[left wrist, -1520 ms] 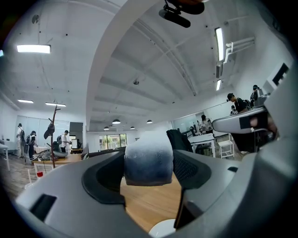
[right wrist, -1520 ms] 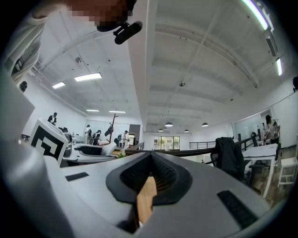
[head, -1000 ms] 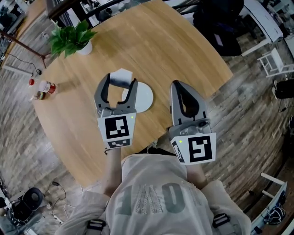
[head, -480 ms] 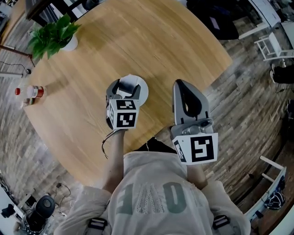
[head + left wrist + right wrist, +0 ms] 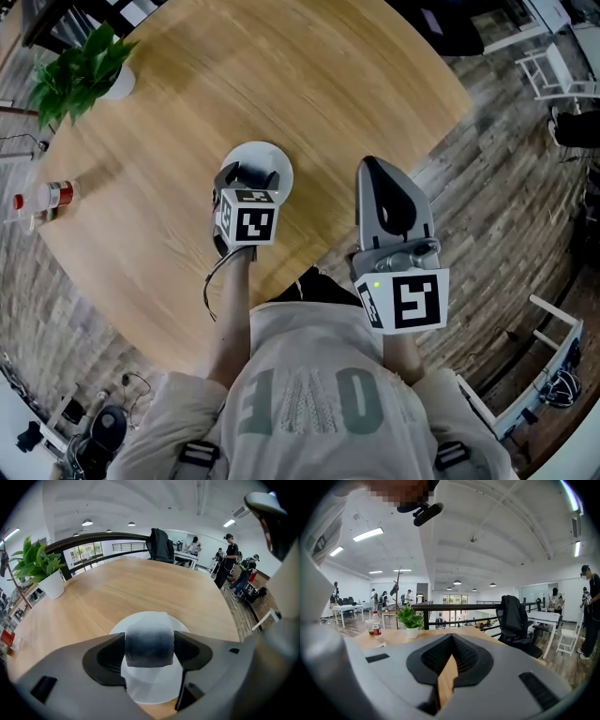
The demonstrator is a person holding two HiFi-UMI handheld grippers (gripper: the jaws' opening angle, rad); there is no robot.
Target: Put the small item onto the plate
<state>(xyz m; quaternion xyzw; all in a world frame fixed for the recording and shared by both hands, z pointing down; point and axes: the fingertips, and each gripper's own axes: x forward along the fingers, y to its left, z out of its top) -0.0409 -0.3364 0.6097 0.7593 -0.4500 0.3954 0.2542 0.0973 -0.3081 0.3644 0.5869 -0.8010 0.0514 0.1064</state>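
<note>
The left claw (image 5: 149, 649) is clamped on the small pale grey soft block (image 5: 149, 641), which sits directly over the round white plate (image 5: 150, 691) on the light wooden counter (image 5: 140, 583). Only release seems left. The right claw (image 5: 447, 667), closed and empty, hangs aside.
</note>
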